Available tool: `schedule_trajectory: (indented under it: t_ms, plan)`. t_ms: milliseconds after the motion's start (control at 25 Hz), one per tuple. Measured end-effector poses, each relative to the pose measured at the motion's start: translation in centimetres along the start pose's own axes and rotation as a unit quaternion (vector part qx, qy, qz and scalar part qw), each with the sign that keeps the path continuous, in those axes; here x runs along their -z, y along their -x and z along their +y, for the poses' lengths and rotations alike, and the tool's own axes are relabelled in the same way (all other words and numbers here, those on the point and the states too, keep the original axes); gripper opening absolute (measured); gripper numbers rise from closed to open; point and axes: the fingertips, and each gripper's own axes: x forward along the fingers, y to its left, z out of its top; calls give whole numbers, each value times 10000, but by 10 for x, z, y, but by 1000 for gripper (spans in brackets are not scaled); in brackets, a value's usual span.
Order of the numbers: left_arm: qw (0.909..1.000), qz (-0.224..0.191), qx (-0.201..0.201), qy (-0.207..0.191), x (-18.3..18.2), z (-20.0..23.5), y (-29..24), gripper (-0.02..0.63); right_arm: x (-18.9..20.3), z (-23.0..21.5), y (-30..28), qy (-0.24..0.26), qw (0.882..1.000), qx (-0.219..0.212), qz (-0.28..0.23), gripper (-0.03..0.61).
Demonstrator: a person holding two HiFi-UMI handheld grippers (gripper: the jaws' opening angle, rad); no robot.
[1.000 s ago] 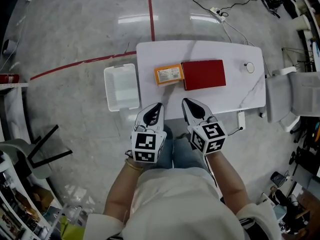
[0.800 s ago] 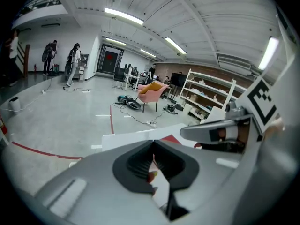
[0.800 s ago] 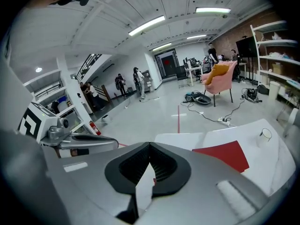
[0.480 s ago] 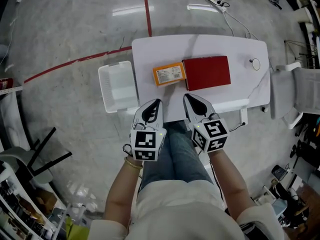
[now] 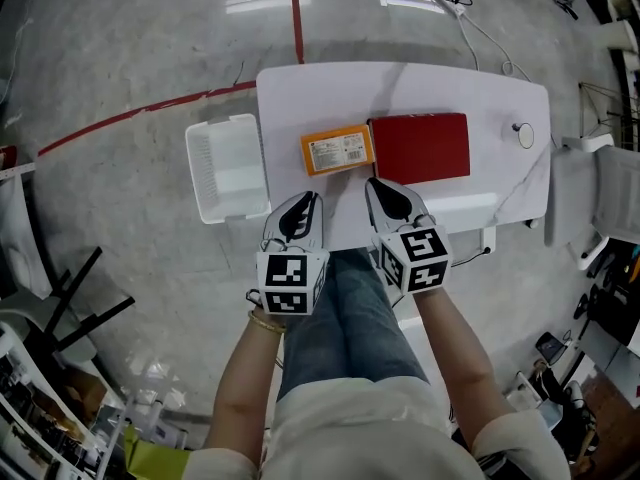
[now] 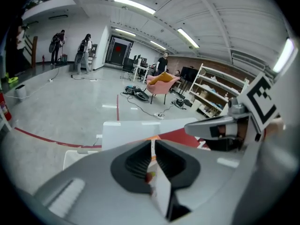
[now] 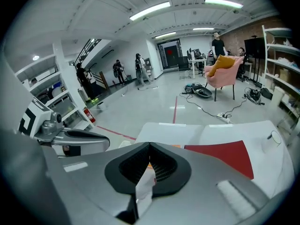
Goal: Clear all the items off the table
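1. Head view: A white table (image 5: 400, 88) stands on a glossy grey concrete floor crossed by a red line (image 5: 296, 13). An orange box (image 5: 337, 152) and a red book (image 5: 420, 147) lie flat and side by side, touching, near the table's middle. A white bin (image 5: 225, 168) sits on the floor against the table's left end. The person's bare forearms reach forward in parallel, above legs in jeans. The left gripper (image 5: 308, 203) and the right gripper (image 5: 378, 190) are angled down over the table's near edge, their tips just short of the box and the book.
2. Left gripper view: The left gripper (image 6: 152, 143) has its jaws closed to a hairline seam, with nothing held. Beyond it are the table (image 6: 136, 128), the book (image 6: 180, 136) and the bin (image 6: 77, 156). The room is a large open hall with strip lights, a pink armchair (image 6: 161, 81), wall shelving (image 6: 211, 93) and people standing far back.
3. Right gripper view: The right gripper (image 7: 150, 146) has its jaws pressed fully together and empty. The book (image 7: 225, 156) lies ahead to the right on the table (image 7: 225, 130). The left gripper (image 7: 70, 139) is level alongside it.
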Motion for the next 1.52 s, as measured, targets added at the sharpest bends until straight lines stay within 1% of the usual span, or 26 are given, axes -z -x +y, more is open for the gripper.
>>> schedule_trajectory:
  t_ms: [80, 160, 280, 480, 720, 840, 960, 1040, 1160, 1240, 1360, 1520]
  plan:
    - [10000, 33, -16, -15, 4, 4, -10, 48, 7, -6, -12, -27, 9999, -11, 109, 0]
    - [10000, 66, -18, 16, 7, 8, -20, 83, 13, -10, -22, -55, 9997, -77, 231, 63]
    - [9998, 156, -44, 65, 12, 14, -34, 124, 19, -19, -36, -40, 9993, -79, 354, 79]
    - [9990, 362, -107, 229, 27, 27, -59, 204, 28, -35, -65, 41, 9987, -47, 496, 153]
    - [9974, 446, -265, 494, 45, 43, -84, 224, 45, -50, -96, 23, 9976, -60, 688, 229]
    - [9965, 495, -247, 631, 53, 47, -98, 253, 56, -56, -110, -20, 9966, -101, 823, 272]
    - [9959, 530, -196, 708, 58, 49, -113, 293, 62, -61, -122, -39, 9960, -149, 881, 285]
    - [9954, 564, -116, 768, 62, 49, -122, 308, 64, -63, -129, -77, 9959, -203, 881, 285]
    - [9941, 629, 8, 880, 68, 49, -133, 321, 67, -66, -139, -196, 9956, -315, 858, 285]
    - [9936, 637, 18, 928, 72, 48, -137, 325, 68, -69, -143, -237, 9956, -329, 840, 288]
    - [9928, 658, 21, 999, 77, 50, -145, 338, 69, -72, -148, -198, 9959, -323, 825, 289]
    - [9908, 727, 159, 1128, 86, 51, -153, 348, 68, -70, -153, -123, 9963, -360, 768, 296]
